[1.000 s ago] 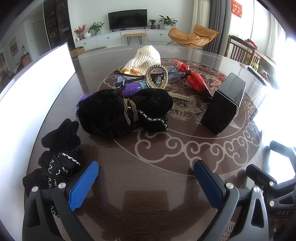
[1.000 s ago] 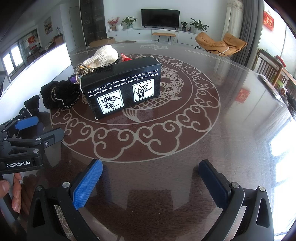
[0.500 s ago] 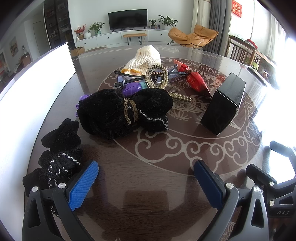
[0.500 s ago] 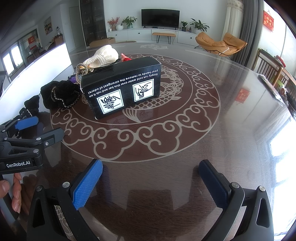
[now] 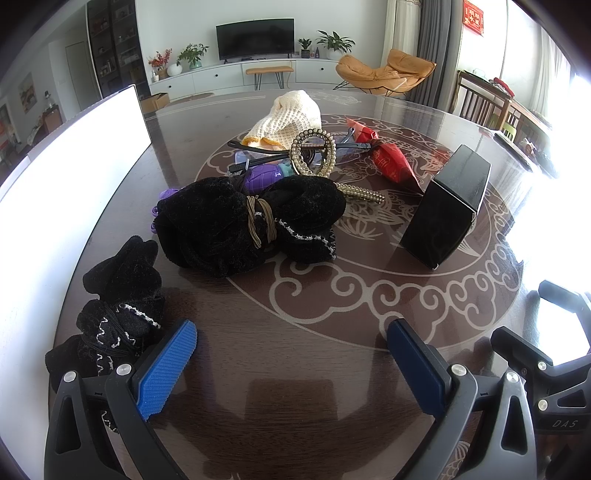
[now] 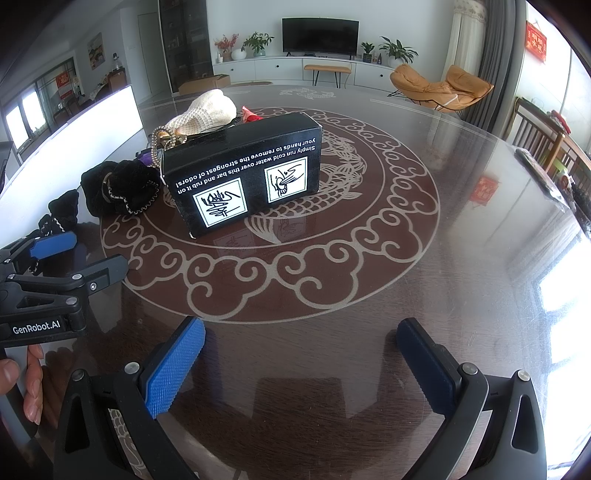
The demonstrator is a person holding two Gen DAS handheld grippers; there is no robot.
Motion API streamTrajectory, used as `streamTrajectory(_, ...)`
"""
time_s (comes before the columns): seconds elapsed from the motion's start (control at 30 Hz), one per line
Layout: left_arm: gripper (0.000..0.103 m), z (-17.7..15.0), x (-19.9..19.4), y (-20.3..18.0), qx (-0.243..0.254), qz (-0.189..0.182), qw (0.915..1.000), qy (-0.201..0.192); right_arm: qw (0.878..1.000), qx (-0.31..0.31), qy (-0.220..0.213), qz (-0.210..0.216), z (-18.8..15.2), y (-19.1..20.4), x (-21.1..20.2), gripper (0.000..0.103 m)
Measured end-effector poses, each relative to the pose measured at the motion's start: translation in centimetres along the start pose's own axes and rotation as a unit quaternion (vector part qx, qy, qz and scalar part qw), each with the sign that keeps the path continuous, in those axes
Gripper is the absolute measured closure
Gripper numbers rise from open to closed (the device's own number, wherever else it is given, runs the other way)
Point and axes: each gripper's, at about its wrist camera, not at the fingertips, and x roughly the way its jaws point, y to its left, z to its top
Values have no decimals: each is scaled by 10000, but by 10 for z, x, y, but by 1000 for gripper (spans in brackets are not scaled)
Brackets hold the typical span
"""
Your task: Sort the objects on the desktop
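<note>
Desk [image 6: 461, 229]: dark glossy top with a pale scroll-and-fish pattern in a ring.
Television [image 6: 320, 36]: black screen, off, on the far wall.
White cabinet [image 6: 280, 70]: long and low beneath the television, potted plants [image 6: 258, 43] on top.
Small bench [image 6: 327, 70]: wooden top, thin legs, before the cabinet.
Orange lounge chair [image 6: 439, 88]: far right, near grey curtains.
Wooden chair [image 6: 535, 136]: at the desk's right edge.
</note>
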Motion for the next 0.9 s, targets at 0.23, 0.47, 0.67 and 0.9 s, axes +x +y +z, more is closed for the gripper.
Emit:
streamTrajectory(0.23,0,1,1,1,-7,2,10000,-3,10000,0,0,0,0,0,0,0)
streamTrajectory(0.47,0,-4,-2,4,-36,27,10000,26,10000,0,1,0,0,0,0,0)
streamTrajectory(0.67,0,-29,-23,-4,273,-73,9996,60,10000,0,0,0,0,0,0,0)
streamTrajectory(0.9,0,10,-70,33,16,571,9933,-1001,10000,0,0,-1,0,0,0,0)
